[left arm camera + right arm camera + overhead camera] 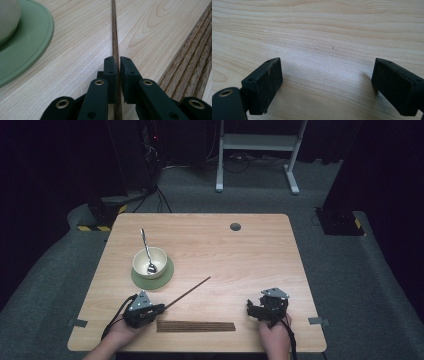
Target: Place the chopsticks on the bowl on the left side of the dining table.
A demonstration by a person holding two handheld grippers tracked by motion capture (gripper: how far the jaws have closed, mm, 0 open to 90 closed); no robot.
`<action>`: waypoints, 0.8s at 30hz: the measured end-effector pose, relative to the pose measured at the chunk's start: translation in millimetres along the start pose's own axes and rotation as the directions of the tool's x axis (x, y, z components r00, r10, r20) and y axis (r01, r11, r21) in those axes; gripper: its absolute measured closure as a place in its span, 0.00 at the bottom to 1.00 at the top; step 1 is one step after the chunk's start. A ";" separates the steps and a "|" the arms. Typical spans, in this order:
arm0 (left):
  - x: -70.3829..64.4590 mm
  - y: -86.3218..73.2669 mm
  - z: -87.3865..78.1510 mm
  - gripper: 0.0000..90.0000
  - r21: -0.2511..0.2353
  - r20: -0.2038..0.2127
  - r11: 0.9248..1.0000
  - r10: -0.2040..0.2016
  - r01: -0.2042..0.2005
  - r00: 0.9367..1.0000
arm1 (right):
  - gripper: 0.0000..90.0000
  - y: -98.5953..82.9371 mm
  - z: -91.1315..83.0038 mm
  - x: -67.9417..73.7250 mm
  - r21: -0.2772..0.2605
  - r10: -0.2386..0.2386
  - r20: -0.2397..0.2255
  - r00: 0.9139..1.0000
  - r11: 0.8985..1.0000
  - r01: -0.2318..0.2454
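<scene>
Left gripper point(117, 66): matte black jaws with brass rivets, clamped on a single chopstick point(114, 32), a thin dark-brown wooden rod running straight ahead of the jaws across the table.
Chopstick bundle point(196, 326): dark ribbed sticks lying flat side by side, just to the right of the left gripper, between the two grippers.
Right gripper point(327, 85): blocky black pads, scuffed, spread wide apart with nothing between them, bare wood beneath.
Bowl point(149, 261): cream, round, smooth, ahead of the left gripper; a shiny metal spoon point(147, 251) leans in it.
Saucer point(30, 47): sage-green, round, raised rim, under the bowl.
Table point(240, 255): pale wood grain, rounded corners, a dark round hole near the far edge.
Room: grey carpet, dark surroundings, a white metal frame beyond.
Writing: none legible.
</scene>
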State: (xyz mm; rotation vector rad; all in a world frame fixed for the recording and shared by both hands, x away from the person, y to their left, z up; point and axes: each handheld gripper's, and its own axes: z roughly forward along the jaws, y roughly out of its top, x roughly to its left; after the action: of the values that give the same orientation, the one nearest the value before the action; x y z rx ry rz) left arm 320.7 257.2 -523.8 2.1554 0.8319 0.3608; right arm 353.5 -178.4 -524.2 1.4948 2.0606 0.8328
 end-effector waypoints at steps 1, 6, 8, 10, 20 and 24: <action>0.2 -0.1 0.1 0.92 -0.001 0.002 1.000 -0.002 0.002 1.000 | 0.11 0.0 0.0 0.0 0.000 0.000 0.000 1.000 1.000 0.000; 0.2 -0.2 0.2 0.93 -0.004 0.000 1.000 0.015 -0.015 1.000 | 0.11 0.0 0.1 0.1 0.000 0.000 0.000 1.000 1.000 0.000; 0.5 -0.1 0.2 0.93 -0.004 0.004 1.000 0.011 -0.011 1.000 | 0.11 0.0 0.1 0.1 0.000 0.000 0.000 1.000 1.000 0.000; 0.8 0.0 -0.1 0.93 -0.008 0.012 1.000 0.011 -0.011 1.000 | 0.11 0.0 0.1 0.1 0.000 0.000 0.000 1.000 1.000 0.000; 4.8 8.1 -10.9 0.93 -0.107 0.016 0.994 0.001 0.000 1.000 | 0.11 0.0 0.1 0.1 -0.001 -0.001 0.000 1.000 1.000 0.001; 5.4 9.7 -15.4 0.93 -0.131 0.010 0.991 0.003 -0.001 1.000 | 0.11 0.0 0.0 0.5 -0.001 -0.004 -0.003 1.000 1.000 0.004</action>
State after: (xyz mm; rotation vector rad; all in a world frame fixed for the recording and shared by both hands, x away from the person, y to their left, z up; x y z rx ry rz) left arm 321.4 265.0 -506.5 2.0351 0.7787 0.3942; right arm 353.4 -178.0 -524.3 1.4894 2.0647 0.8346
